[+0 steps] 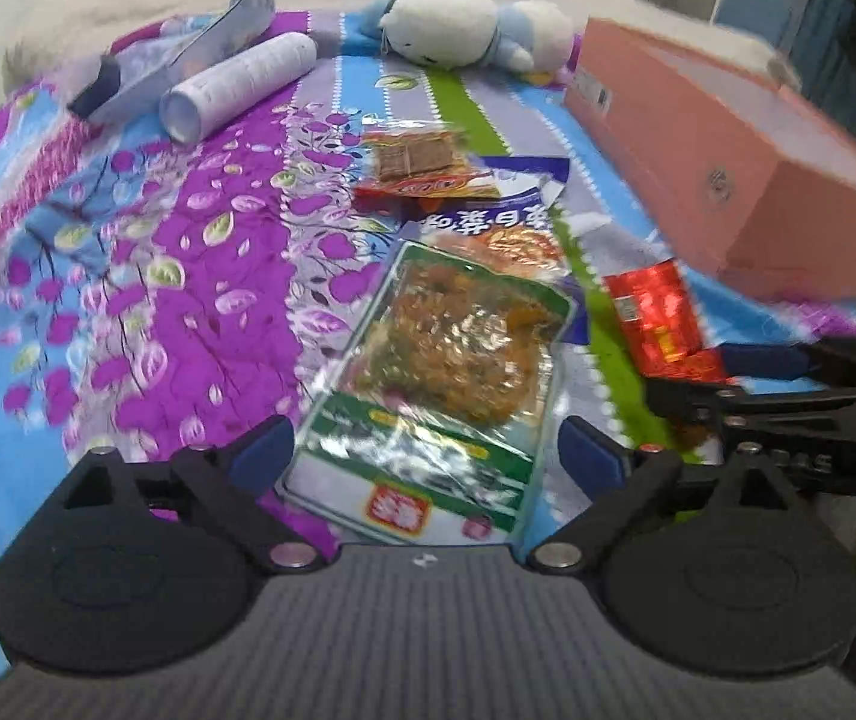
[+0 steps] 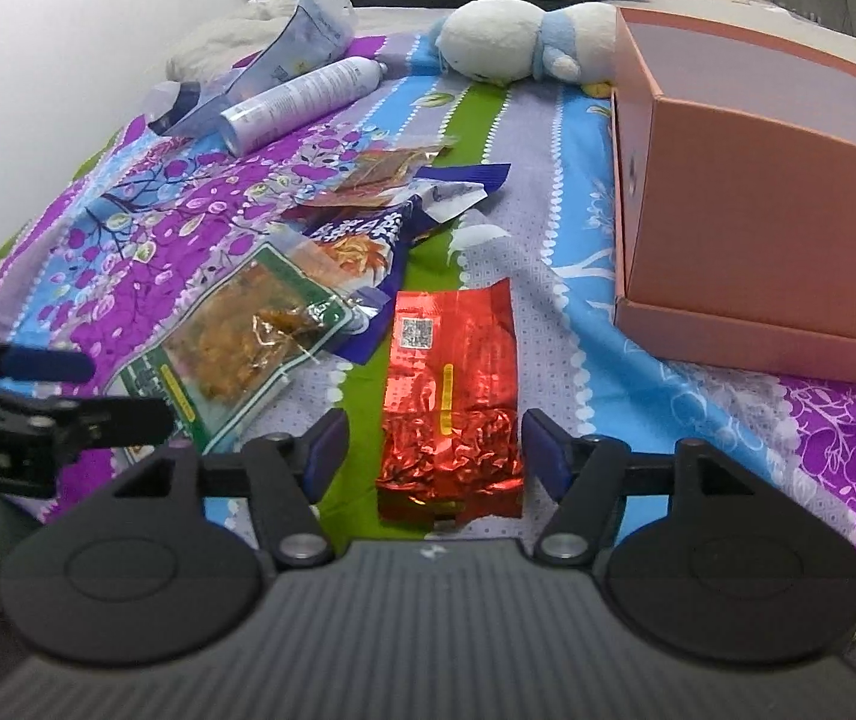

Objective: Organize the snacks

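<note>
Left wrist view: I am holding the left hand-held gripper (image 1: 425, 450) spread wide over the green-bordered snack pouch (image 1: 446, 360), whose near end is lying between the blue pads without touching either. Beyond it a blue-and-white packet (image 1: 503, 210) and a small clear packet of brown squares (image 1: 419, 159) are overlapping in a loose pile. The right hand-held gripper (image 2: 434, 450) is also standing released, straddling the red foil packet (image 2: 449, 402), which is lying flat and lengthwise on the bed's floral sheet (image 2: 728, 420), just beside the pile.

The pink box (image 2: 758, 240) is sitting open on the right side of the bed, well apart from the green pouch and nearer the red packet. Farther back a white spray can (image 2: 302, 102) is lying on its side against a pale plastic bag (image 2: 308, 30), and a white-and-blue plush toy (image 2: 518, 42) is resting near the box's far corner. In the right wrist view the left hand-held gripper is reaching in from the left edge, close to the green pouch's corner.

The sheet is striped in purple, blue, green and lilac. Dark clothing is heaped at the head of the bed, beside a white wall.
</note>
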`<state>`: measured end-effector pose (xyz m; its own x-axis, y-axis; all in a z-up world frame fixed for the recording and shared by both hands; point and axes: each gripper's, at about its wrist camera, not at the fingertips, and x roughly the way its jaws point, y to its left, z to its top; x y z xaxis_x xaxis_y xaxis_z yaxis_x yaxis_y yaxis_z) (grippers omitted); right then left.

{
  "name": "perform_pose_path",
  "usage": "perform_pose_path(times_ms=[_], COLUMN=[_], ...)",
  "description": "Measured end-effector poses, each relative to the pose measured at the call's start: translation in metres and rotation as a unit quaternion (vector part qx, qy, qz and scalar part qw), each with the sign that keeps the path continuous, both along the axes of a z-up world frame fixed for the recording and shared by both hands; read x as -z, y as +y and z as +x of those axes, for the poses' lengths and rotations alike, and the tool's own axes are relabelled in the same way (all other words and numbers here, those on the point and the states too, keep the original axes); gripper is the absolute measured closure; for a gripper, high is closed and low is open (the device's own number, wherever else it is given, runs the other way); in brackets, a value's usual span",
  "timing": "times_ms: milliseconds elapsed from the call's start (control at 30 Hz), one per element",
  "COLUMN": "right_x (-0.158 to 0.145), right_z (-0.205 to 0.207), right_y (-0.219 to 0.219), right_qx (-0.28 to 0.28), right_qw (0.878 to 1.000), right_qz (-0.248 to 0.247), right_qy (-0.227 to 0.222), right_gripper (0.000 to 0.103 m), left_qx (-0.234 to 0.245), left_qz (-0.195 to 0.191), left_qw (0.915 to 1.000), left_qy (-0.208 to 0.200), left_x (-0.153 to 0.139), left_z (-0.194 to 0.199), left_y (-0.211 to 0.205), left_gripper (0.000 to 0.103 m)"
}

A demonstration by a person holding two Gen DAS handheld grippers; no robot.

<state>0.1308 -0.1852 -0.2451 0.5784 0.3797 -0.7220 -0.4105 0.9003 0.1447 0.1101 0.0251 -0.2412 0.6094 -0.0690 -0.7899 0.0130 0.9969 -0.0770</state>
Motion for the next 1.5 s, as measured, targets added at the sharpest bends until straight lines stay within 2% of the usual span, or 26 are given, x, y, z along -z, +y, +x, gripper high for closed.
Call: perform_pose_path(times_ms=[233, 433, 633, 767, 1033, 1200, 1333, 1500], right_x=[0.006, 0.010, 0.014, 0.012, 0.010, 0.011, 0.009, 0.007], right_z=[0.003, 0.003, 0.004, 0.005, 0.004, 0.005, 0.006, 0.008], right_y=[0.000, 0.005, 0.010, 0.008, 0.007, 0.006, 0.004, 0.003], right_qx=[-0.002, -0.008, -0.029, -0.027, -0.021, -0.014, -0.004, 0.003], right_qw=[1.000, 1.000, 0.999, 0.999, 0.999, 0.999, 0.999, 0.999], right_qz=[-0.013, -0.023, -0.043, -0.039, -0.034, -0.032, -0.028, -0.033], right_qy=[0.004, -0.006, -0.017, -0.016, -0.016, -0.020, -0.021, -0.018], right_gripper=[0.037, 0.037, 0.036, 0.048, 0.048, 0.048, 0.048, 0.048], left_qx=[0.039, 0.048, 0.054, 0.056, 0.046, 0.036, 0.031, 0.030], left_qz=[0.013, 0.033, 0.020, 0.016, 0.020, 0.011, 0.003, 0.026], left_qw=[0.9991, 0.9983, 0.9983, 0.9983, 0.9987, 0.9993, 0.9995, 0.9992], left_qy=[-0.007, -0.007, -0.003, 0.003, 0.005, 0.007, 0.007, 0.003], left_x=[0.005, 0.012, 0.023, 0.027, 0.031, 0.030, 0.027, 0.023], left_z=[0.024, 0.044, 0.061, 0.068, 0.066, 0.063, 0.060, 0.056], left_y=[-0.011, -0.016, -0.013, -0.013, -0.018, -0.020, -0.023, -0.035], left_gripper=[0.005, 0.005, 0.004, 0.004, 0.004, 0.010, 0.019, 0.027])
